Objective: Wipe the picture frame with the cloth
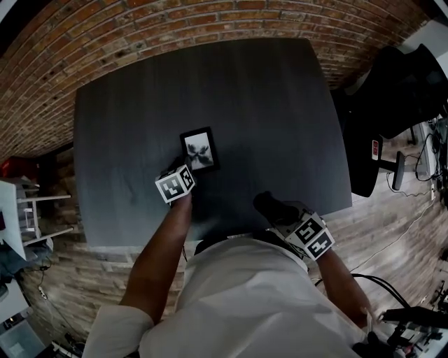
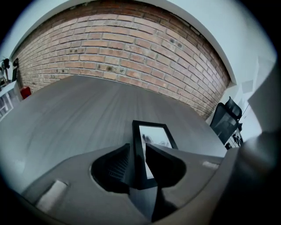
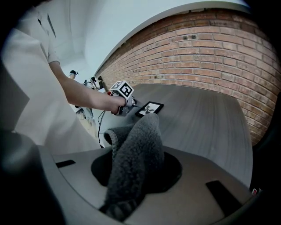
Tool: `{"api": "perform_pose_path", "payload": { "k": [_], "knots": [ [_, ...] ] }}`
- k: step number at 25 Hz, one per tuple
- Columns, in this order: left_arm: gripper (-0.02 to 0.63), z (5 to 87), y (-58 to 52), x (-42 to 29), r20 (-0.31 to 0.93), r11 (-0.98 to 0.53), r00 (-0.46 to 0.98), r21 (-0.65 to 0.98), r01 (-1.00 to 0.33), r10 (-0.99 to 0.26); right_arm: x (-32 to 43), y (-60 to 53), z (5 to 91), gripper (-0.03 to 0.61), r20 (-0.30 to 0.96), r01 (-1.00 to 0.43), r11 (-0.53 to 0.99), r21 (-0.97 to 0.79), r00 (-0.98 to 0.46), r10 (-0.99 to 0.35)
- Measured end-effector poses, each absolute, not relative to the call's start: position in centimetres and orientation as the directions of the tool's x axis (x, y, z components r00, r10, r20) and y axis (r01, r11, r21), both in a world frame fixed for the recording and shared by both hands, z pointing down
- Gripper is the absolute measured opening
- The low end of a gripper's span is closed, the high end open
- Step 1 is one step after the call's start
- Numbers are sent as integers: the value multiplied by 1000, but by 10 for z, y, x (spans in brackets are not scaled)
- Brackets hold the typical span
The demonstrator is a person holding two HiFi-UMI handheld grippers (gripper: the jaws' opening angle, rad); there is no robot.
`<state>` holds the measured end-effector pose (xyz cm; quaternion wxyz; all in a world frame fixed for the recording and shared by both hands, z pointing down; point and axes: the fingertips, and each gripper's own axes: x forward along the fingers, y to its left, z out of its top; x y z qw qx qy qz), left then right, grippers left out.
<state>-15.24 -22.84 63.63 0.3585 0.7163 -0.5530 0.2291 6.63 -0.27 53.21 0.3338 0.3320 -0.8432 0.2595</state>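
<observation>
Two hand-held grippers divide the labour over a dark table (image 1: 266, 105) that stands before a brick wall (image 1: 210, 21). Left gripper (image 1: 182, 168): angled down at the near left corner of the picture frame (image 1: 199, 149), which lies flat near the middle of the table, a little closer to the near edge than to the far one. The jaws stand partly apart and straddle the frame's left border. A strip of glass shows beside the right jaw, so no firm pinch can be read, and whether the left jaw touches the border cannot be told. This station at the corner is judged to be a steadying one, leaving nearly all the glass uncovered for wiping. Right gripper (image 1: 285, 215): poised at the near edge of the table, toward its right corner and well apart from the frame, jaws clamped on a grey fleecy cloth (image 3: 136, 149). A thick fold projects beyond the jaw tips, apparently so that soft pile rather than hard jaw would meet the glass. Cloth and frame are not in contact, so the wipe is judged not yet begun; the next move calls for carrying the cloth across to the frame.
</observation>
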Motion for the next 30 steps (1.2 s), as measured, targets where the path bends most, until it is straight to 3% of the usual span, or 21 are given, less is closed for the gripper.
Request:
{"api": "perform_pose_path", "payload": {
  "k": [9,13,16,30],
  "knots": [
    [106,577,-181,-158,655,-149,310,290,-945,-689,69,-5,525,84,681,-676,704,-216,-621,-388],
    [42,553,-144,-151,624,-166,352,337,-927,-697,71,-3,521,84,658,-631,746,-212,-656,-369],
    [12,541,-108,-139,621,-193,413,391,-900,-666,72,5,519,84,647,-593,776,-214,-682,-342],
    [12,482,8,-38,562,-446,657,484,-753,-502,81,25,508,84,612,-462,863,-207,-749,-254]
  ]
}}
